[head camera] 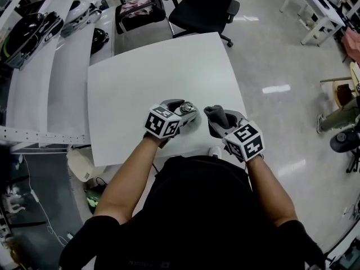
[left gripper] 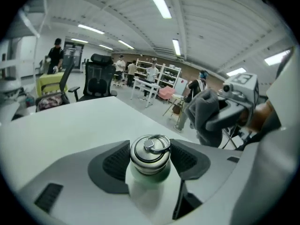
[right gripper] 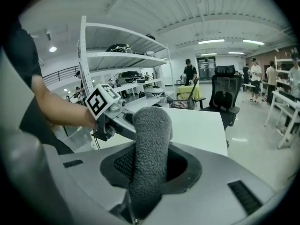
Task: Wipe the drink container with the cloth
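Observation:
The drink container (left gripper: pixel 149 159) is a pale green bottle with a steel cap and a ring on top; my left gripper (left gripper: pixel 150 161) is shut on its neck. In the head view the bottle's cap (head camera: pixel 186 108) shows at the front of the left gripper (head camera: pixel 179 115), above the white table's (head camera: pixel 157 77) near edge. A grey fleecy cloth (right gripper: pixel 149 158) stands rolled between the jaws of my right gripper (right gripper: pixel 152 165), which is shut on it. In the head view the cloth (head camera: pixel 217 116) sticks up from the right gripper (head camera: pixel 222 124), a short gap to the right of the bottle.
Black office chairs (head camera: pixel 203 4) stand beyond the table's far edge. White shelving with gear (head camera: pixel 34 44) runs along the left. More desks (head camera: pixel 315 10) and several people (right gripper: pixel 190 71) are further off in the room.

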